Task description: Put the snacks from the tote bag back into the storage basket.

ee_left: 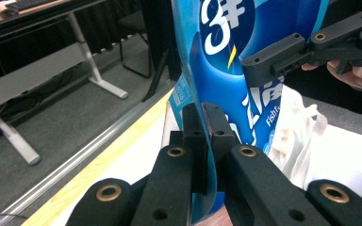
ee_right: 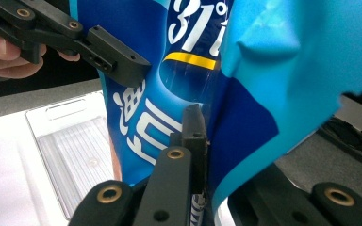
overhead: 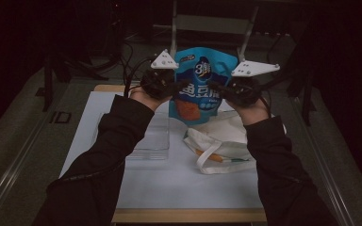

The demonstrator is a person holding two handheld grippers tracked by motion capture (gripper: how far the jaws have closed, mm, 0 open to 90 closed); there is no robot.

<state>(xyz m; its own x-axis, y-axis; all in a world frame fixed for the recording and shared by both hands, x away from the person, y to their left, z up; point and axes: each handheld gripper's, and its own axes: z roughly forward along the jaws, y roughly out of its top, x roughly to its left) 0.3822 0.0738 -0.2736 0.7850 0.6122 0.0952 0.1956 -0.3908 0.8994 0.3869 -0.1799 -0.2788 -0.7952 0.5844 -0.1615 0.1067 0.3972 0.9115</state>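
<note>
Hanging above the desk [overhead: 179, 188], the blue snack pouch [overhead: 200, 87] is pinched at its side edges: left tool [ee_left: 206, 117] at 9 o'clock, right tool [ee_right: 200, 127] at 3 o'clock. At 6 o'clock lie a white cloth bag [overhead: 221, 141] and clear tray [overhead: 153, 139]. A large "3" and "Fish" are readable on the pouch. The room is dark.

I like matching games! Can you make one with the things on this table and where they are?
Things:
1. blue snack pouch
2. clear plastic container
3. white tote bag
4. white mat

Places:
A. spread over the tabletop
B. lying crumpled on the mat, right side
C. held up in the air
D. standing on the mat, left of the bag

Pairs: 1-C, 2-D, 3-B, 4-A
</note>
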